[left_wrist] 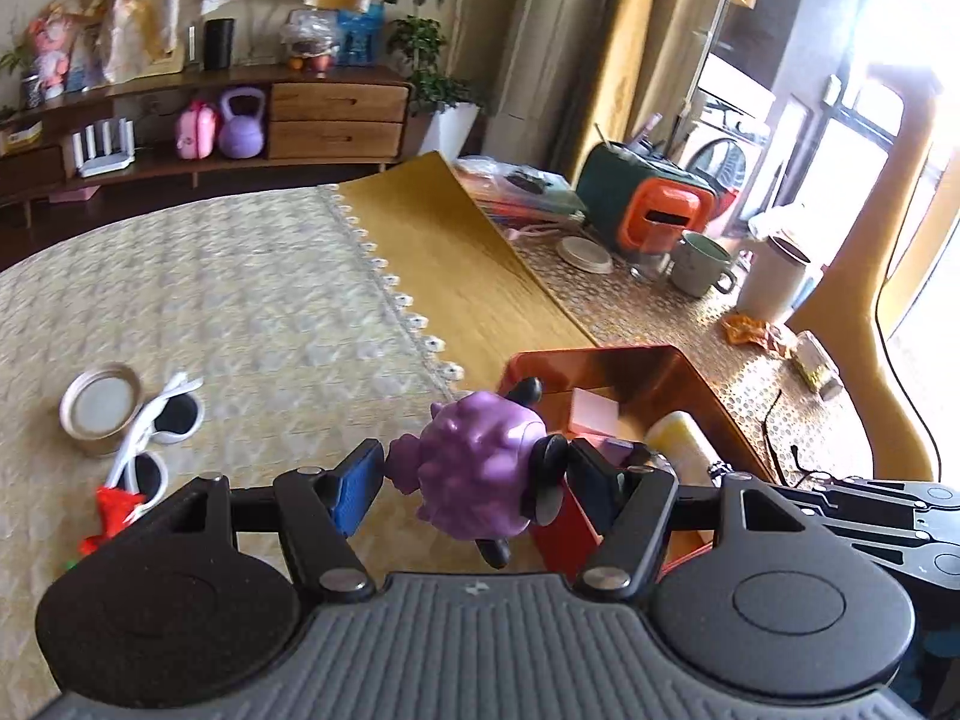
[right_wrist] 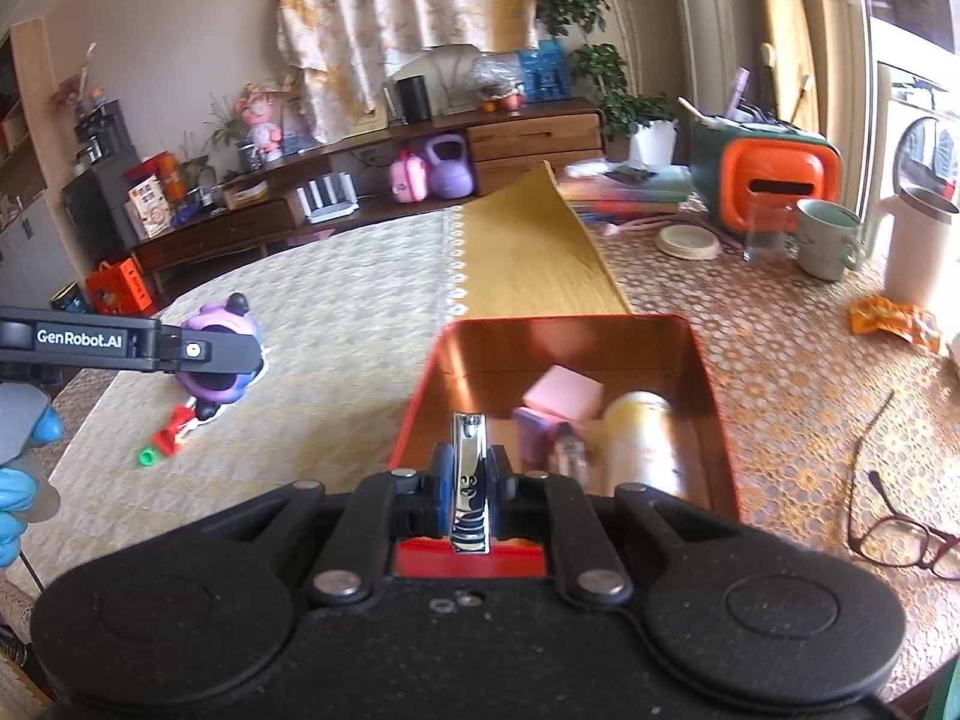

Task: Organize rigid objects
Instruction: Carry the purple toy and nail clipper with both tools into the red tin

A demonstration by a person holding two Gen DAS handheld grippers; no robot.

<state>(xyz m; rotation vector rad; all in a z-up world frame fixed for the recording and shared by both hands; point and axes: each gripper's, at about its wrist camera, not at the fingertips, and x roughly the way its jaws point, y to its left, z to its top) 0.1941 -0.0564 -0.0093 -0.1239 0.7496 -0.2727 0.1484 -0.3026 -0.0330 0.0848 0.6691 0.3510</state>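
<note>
Right wrist view: nail clipper [right_wrist: 470,480] clamped upright in right hand-held gripper [right_wrist: 470,489], poised over near rim of red tin box [right_wrist: 714,420], likely for dropping beside the pink block [right_wrist: 564,393] and yellow tube [right_wrist: 642,444]. Left hand-held gripper [left_wrist: 474,480] grasps purple spiky toy [left_wrist: 477,465] above the counter [left_wrist: 240,312], probably next in. Sunglasses [left_wrist: 156,438] unsorted.

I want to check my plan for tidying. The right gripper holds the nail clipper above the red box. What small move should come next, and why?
Probably open the right gripper to drop the nail clipper: it already hangs over the near end of the red box.
</note>
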